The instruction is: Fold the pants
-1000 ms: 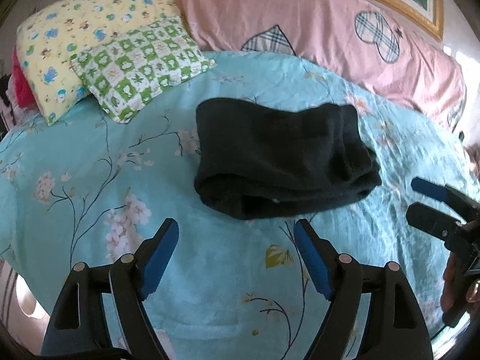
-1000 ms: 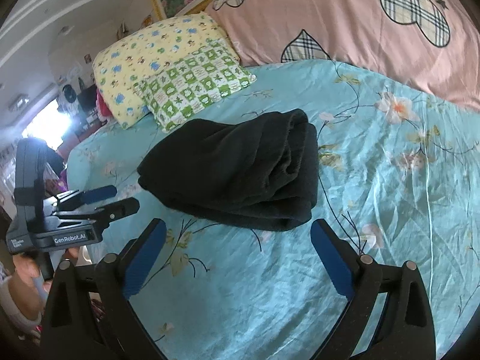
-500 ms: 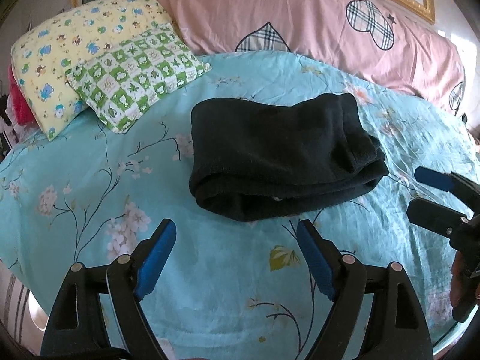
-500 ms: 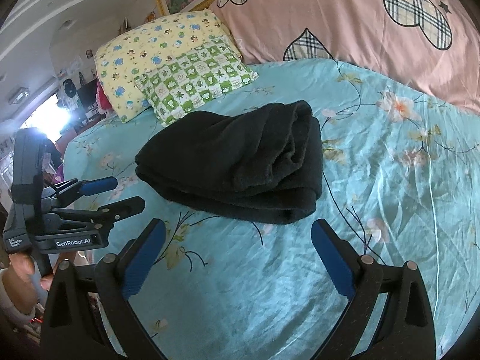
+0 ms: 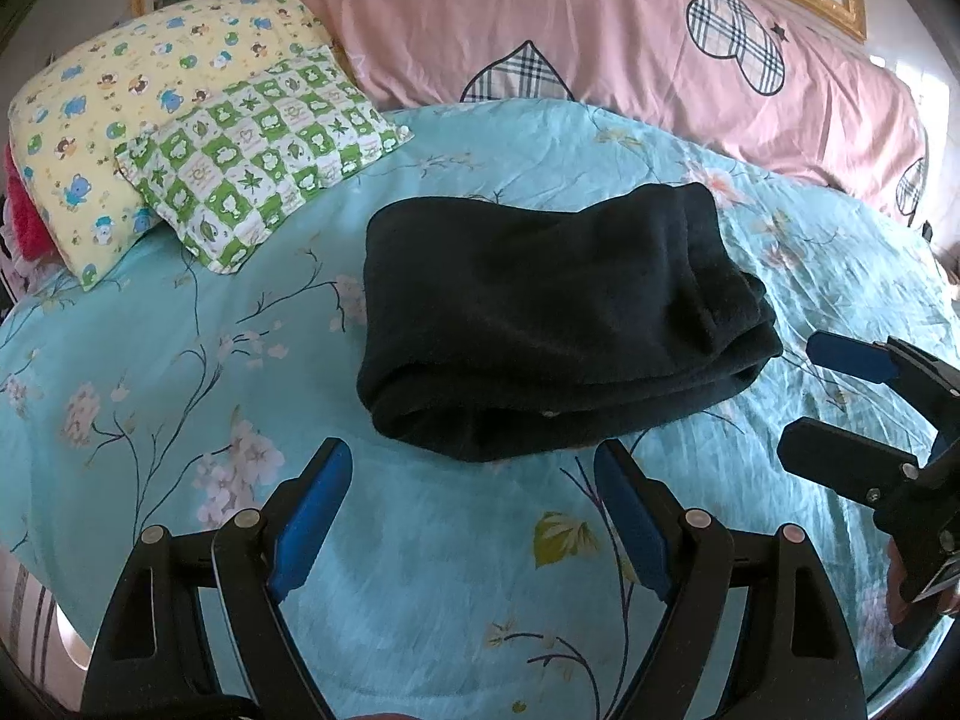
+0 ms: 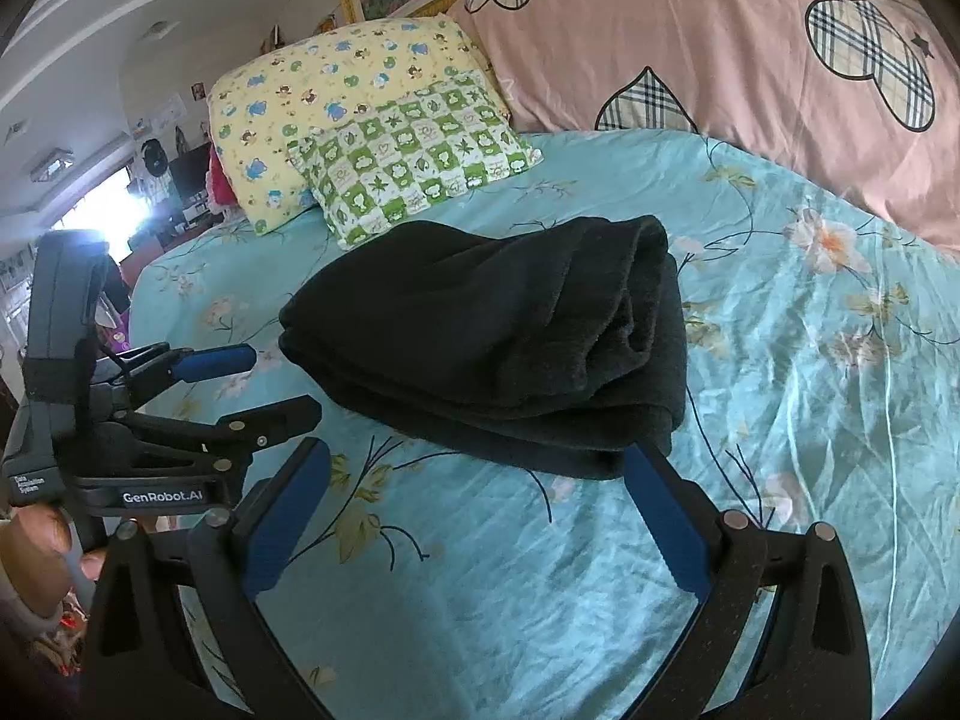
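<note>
The black pants point(image 5: 540, 324) lie folded into a thick bundle near the middle of the bed, on the turquoise flowered sheet point(image 5: 180, 360); seen from the left wrist camera the bundle's long axis runs left to right across the bed, roughly parallel to the pink cover point(image 5: 600, 42) at the head; its rounded fold faces the near edge, and the stacked layers show at its right end, which tilts slightly toward the near side; from the right wrist camera the same bundle point(image 6: 492, 348) runs from lower left toward upper right, with the rolled layered end nearest the right gripper's right finger.

The left gripper point(image 5: 474, 510) hovers just short of the bundle's near edge with its blue-padded fingers point(image 5: 312, 516) spread wide and nothing between them; it does not touch the cloth. The right gripper point(image 6: 474, 510) also stands wide and empty; the tip of its right finger sits just at the near corner of the pants, though contact cannot be told; in the left wrist view it point(image 5: 840, 408) shows at the right edge, just beside the bundle's right end.

A yellow pillow point(image 5: 132, 120) and a green checked pillow point(image 5: 258, 144) rest at the far left of the bed, apart from the pants; the checked one overlaps the yellow one.
</note>
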### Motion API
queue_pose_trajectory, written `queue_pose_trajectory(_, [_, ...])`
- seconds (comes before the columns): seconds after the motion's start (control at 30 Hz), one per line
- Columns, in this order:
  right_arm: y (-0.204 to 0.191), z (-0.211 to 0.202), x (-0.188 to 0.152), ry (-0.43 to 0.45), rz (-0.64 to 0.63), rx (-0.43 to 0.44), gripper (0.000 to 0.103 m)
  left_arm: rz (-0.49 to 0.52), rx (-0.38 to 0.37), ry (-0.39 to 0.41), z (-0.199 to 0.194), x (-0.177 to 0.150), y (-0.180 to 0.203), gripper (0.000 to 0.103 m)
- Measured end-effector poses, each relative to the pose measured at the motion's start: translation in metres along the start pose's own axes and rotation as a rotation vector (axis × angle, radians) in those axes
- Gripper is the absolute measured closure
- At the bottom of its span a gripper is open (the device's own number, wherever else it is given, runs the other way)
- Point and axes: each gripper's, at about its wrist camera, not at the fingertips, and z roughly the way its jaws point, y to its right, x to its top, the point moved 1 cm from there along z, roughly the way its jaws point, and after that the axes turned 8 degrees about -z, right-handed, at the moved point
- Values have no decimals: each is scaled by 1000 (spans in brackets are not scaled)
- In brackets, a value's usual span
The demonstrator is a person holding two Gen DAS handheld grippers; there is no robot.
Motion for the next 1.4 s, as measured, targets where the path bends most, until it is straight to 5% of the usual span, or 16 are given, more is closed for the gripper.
queue_pose_trajectory(1.4, [12,-2,10,66,27,-26,5,-25,-27,23,-4,9,0,19])
